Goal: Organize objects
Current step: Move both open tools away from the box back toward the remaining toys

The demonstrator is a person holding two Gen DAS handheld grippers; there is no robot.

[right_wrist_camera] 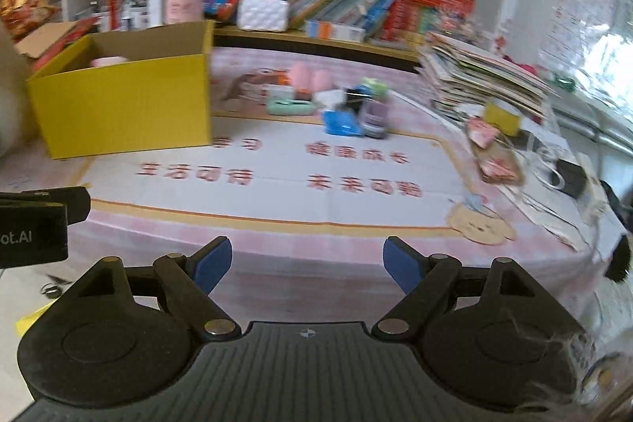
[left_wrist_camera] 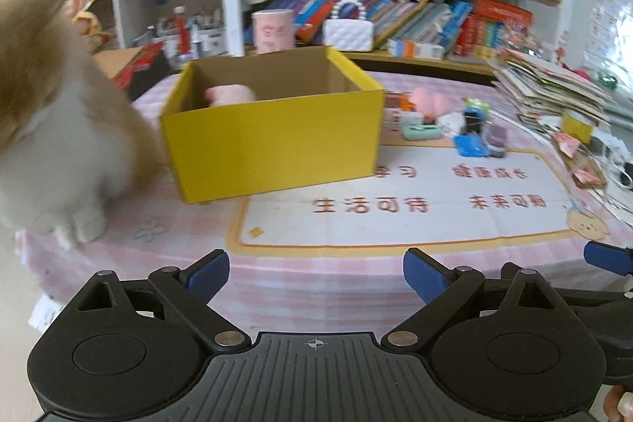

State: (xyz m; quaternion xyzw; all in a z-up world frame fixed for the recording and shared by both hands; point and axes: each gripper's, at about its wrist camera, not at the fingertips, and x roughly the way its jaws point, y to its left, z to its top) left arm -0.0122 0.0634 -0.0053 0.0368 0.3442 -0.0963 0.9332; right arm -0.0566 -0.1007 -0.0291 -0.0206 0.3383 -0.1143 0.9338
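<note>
Both tools stand wide apart and hold nothing: the left tool (left_wrist_camera: 316,273) and the right tool (right_wrist_camera: 307,263) hover over the near edge of the pink-checked tabletop (left_wrist_camera: 316,287). At 11 o'clock from the left tool sits the open yellow box (left_wrist_camera: 273,141), something pink, perhaps a soft toy (left_wrist_camera: 230,94), inside. At 1 o'clock lies a cluster of small toys (left_wrist_camera: 455,125). A fluffy animal (left_wrist_camera: 51,129) stands at 10 o'clock.
</note>
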